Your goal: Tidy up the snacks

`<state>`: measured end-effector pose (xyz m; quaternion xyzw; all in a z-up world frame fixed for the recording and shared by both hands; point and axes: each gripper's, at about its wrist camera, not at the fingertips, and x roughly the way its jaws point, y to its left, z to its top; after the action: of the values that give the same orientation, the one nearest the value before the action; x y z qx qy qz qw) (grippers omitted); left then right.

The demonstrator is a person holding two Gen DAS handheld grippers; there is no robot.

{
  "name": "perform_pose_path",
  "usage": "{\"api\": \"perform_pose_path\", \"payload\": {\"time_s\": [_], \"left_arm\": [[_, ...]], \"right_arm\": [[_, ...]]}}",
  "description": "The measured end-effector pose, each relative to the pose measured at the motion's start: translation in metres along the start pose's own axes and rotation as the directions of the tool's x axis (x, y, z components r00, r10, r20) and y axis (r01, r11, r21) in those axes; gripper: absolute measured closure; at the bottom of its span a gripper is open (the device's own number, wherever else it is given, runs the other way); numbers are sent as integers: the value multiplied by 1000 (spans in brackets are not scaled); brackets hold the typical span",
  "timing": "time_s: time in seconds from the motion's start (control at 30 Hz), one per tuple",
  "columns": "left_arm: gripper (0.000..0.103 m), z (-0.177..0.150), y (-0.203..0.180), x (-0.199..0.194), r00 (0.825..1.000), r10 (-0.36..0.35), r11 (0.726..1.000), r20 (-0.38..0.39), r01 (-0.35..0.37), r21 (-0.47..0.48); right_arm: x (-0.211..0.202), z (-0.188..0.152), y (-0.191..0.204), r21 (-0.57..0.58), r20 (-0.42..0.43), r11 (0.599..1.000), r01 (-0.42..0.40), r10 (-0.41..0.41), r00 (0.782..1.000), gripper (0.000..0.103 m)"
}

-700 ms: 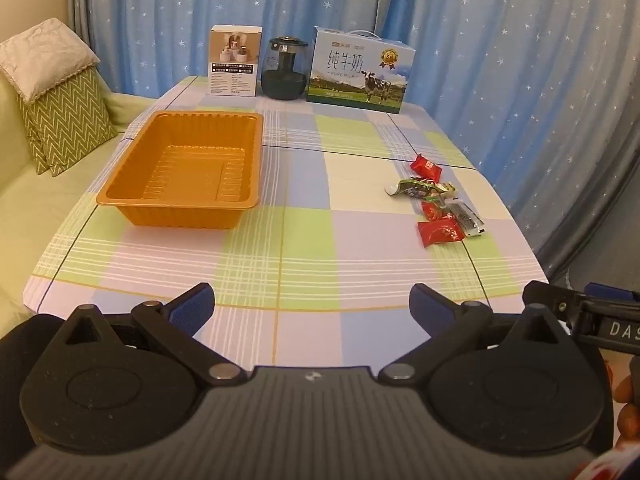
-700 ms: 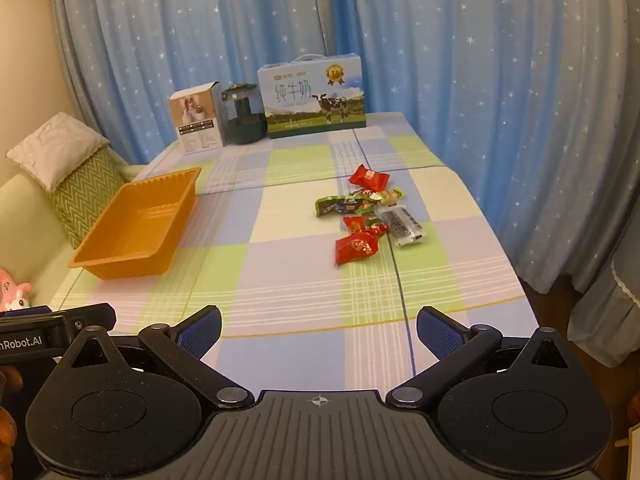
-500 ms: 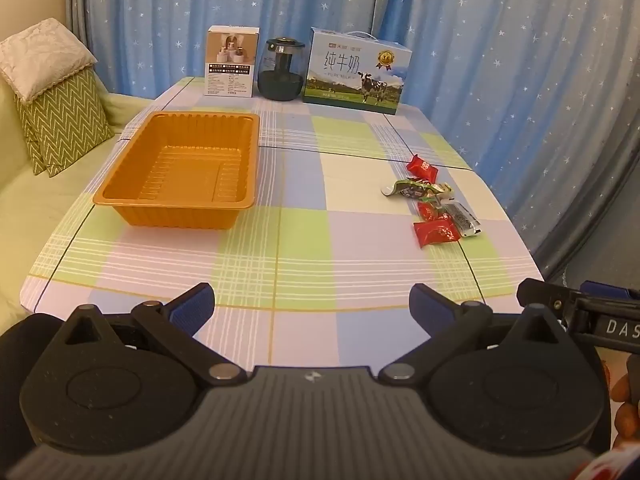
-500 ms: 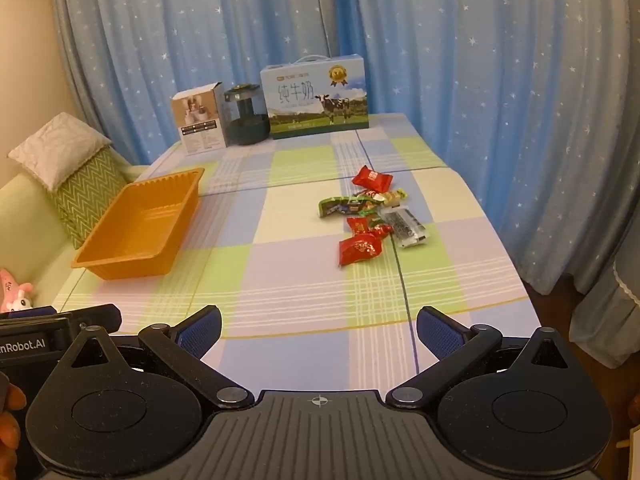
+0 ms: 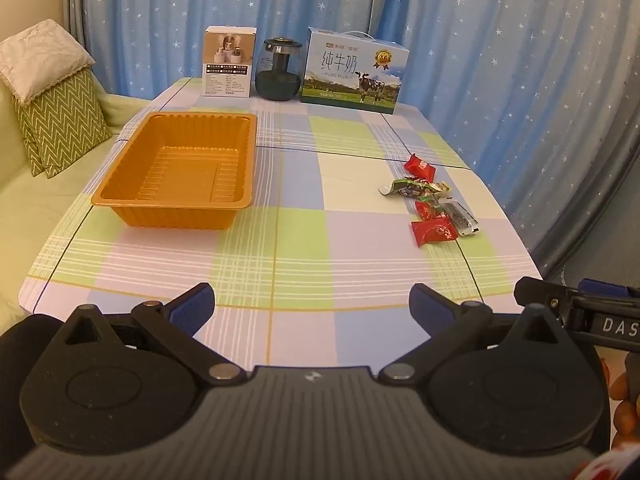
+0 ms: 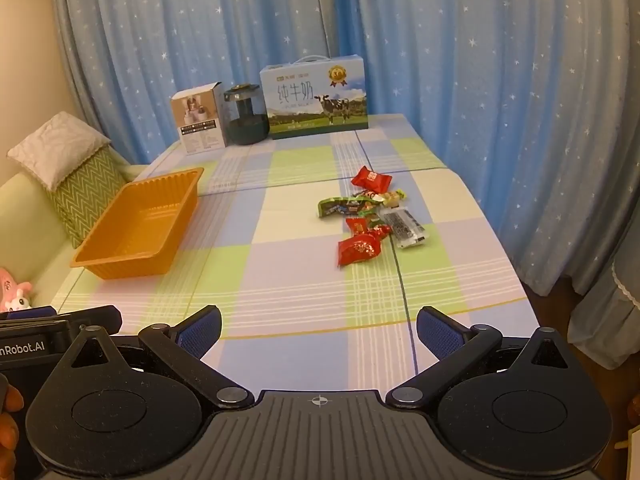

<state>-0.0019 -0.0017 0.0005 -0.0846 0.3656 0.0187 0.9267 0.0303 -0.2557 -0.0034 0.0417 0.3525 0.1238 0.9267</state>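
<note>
An empty orange tray point(image 5: 120, 200) point(image 6: 192, 184) sits on the left of the checked table. Several wrapped snacks lie in a loose pile on the right: a red packet point(image 5: 434, 232) point(image 6: 359, 250) nearest me, a green packet point(image 5: 410, 188) point(image 6: 344, 206), a black-and-white packet point(image 5: 460, 218) point(image 6: 404, 228) and a red one point(image 5: 419, 167) point(image 6: 371, 179) at the far end. My left gripper point(image 5: 312, 308) is open and empty over the near table edge. My right gripper point(image 6: 319, 332) is open and empty, well short of the pile.
A white box point(image 5: 229, 62), a dark jar point(image 5: 279, 70) and a milk carton point(image 5: 354, 72) stand along the table's far edge, before blue curtains. A green sofa with a cushion point(image 5: 60, 120) is on the left. The other gripper shows at each view's edge.
Both views have drifted slightly; the right gripper has edged forward toward the snacks. Both grippers stay open and empty. Nothing on the table has moved.
</note>
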Motion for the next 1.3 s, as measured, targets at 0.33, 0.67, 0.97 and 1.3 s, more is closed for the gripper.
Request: {"api": "perform_pose_path", "payload": {"time_s": [0.33,0.67,0.97,1.3], "left_arm": [[0,0,1,0,1000,-5,1000,0,5,0],[0,0,0,0,1000,-6,1000,1,6,0],[0,-1,-1,0,1000,-3,1000,-1,3,1],[0,-1,0,1,1000,-7,1000,-3,7,-2]], "right_arm": [[-1,1,1,-1,1,1000,0,0,1000,0],[-2,1,1,-2,1,1000,0,0,1000,0],[-2,1,1,-3,2,1000,4,-4,1000,0],[-2,1,1,-3,2,1000,4,-4,1000,0]]}}
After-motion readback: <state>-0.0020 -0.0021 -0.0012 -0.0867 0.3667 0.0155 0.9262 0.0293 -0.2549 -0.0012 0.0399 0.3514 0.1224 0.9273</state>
